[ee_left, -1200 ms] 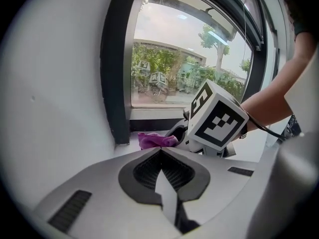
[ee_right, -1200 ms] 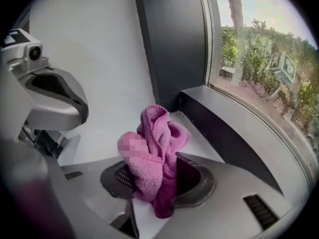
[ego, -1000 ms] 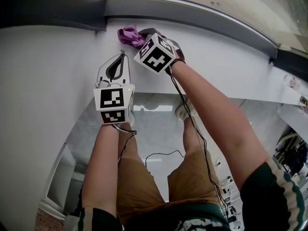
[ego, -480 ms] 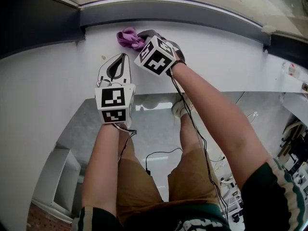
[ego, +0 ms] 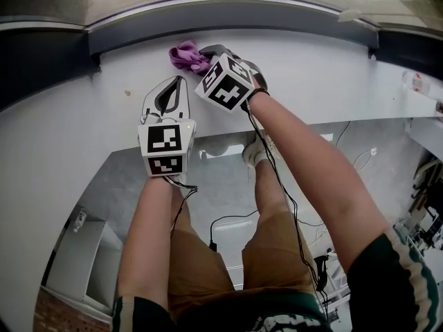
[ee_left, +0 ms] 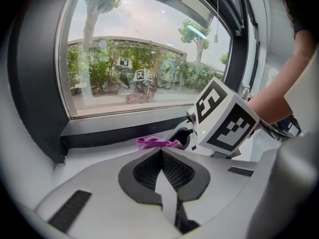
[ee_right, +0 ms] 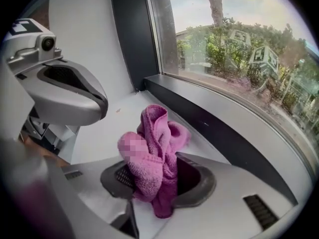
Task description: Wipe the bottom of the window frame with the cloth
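A purple cloth [ego: 185,55] is bunched in my right gripper [ego: 205,51], which is shut on it. In the right gripper view the cloth [ee_right: 155,148] sticks out past the jaws over the white sill, close beside the dark bottom strip of the window frame [ee_right: 224,136]. Whether it touches the strip I cannot tell. My left gripper [ego: 177,81] rests just left of and behind the right one, shut with nothing in it. From the left gripper view its closed jaws [ee_left: 160,152] point at the cloth [ee_left: 155,143] and the right gripper's marker cube [ee_left: 225,119].
The white sill [ego: 325,68] runs wide to both sides below the curved window frame strip [ego: 277,14]. A dark upright post [ee_right: 130,34] closes the frame at the left corner. The person's legs and cables [ego: 228,221] are below the sill.
Both grippers and the cloth have shifted right along the sill, away from the frame's left corner. The right gripper stays shut on the cloth.
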